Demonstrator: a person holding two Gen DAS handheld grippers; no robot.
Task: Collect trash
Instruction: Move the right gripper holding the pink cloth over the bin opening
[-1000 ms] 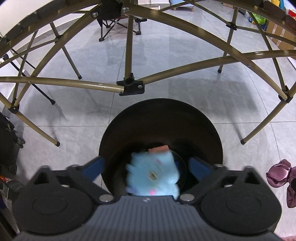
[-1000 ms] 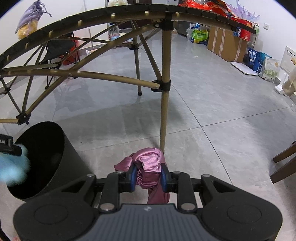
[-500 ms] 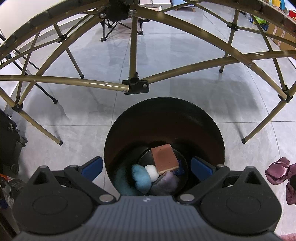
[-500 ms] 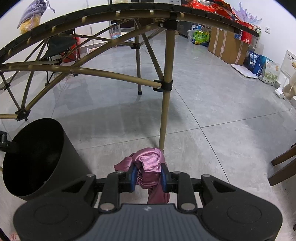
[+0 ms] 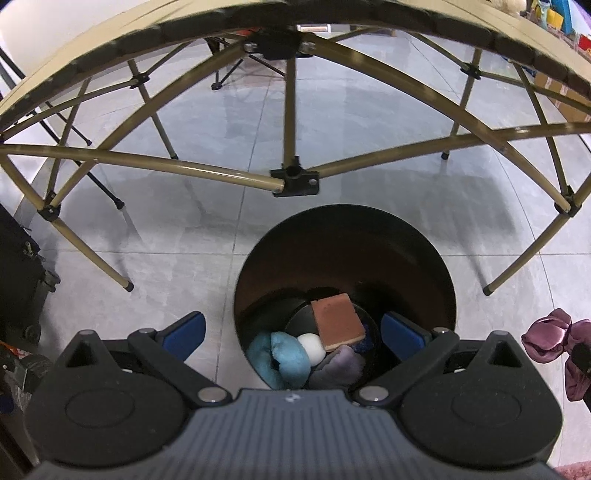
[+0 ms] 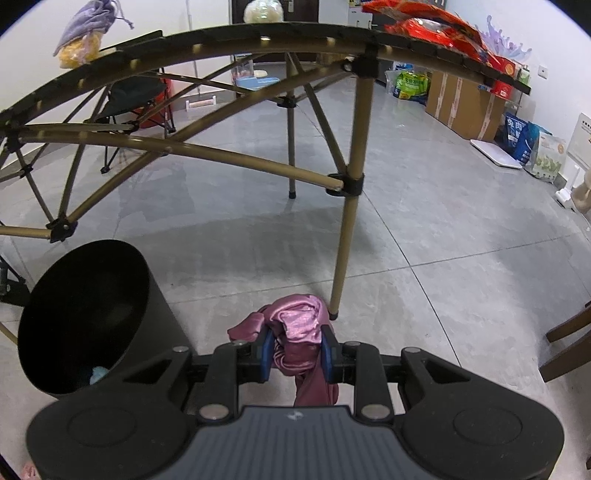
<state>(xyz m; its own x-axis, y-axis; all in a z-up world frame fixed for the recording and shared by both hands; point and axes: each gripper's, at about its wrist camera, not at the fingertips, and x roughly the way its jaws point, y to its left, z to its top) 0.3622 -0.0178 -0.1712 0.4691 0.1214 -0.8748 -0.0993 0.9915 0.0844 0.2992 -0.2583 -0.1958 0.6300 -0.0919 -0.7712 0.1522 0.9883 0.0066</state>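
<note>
A black round bin (image 5: 439,266) stands on the grey tile floor below my left gripper (image 5: 293,330), whose blue-padded jaws are open and hold nothing. Inside the bin lie a light blue plush (image 5: 284,354), a white ball (image 5: 312,345), a brown block (image 5: 338,319) and a purple cloth (image 5: 338,363). My right gripper (image 6: 297,352) is shut on a crumpled pink satin cloth (image 6: 295,325), held above the floor to the right of the bin (image 6: 155,314). That pink cloth (image 5: 550,341) also shows at the right edge of the left wrist view.
A folding table's gold legs and cross-bars (image 5: 207,173) span above and behind the bin; one leg (image 6: 347,243) stands just beyond the pink cloth. Red snack bags (image 6: 436,27) and a purple pouch (image 6: 85,31) lie on the tabletop. Boxes and bags (image 6: 461,99) line the right wall.
The light blue plush dropped from between my left gripper's open jaws into the bin and now rests at the bottom. My left gripper rose slightly. The right gripper kept still with the pink cloth.
</note>
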